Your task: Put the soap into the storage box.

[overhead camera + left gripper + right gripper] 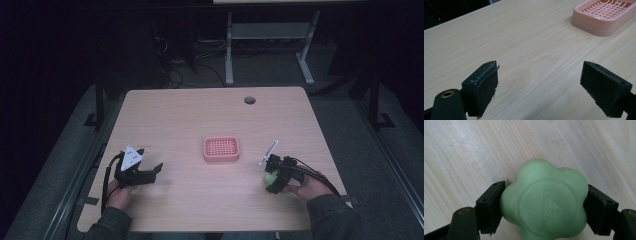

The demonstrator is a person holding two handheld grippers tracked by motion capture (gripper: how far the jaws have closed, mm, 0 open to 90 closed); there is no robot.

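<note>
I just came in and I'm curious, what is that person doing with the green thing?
A person sits at a wooden table with a gripper in each hand. The right gripper has its jaws shut on a green flower-shaped soap, held close above the table near its right edge. The left gripper is open with nothing between its jaws, over bare wood. A pink soap dish sits in the middle of the table with nothing in it.

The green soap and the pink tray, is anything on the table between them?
No. In the high view, bare wood lies between the green soap, clamped in the right gripper, and the pink tray.
</note>
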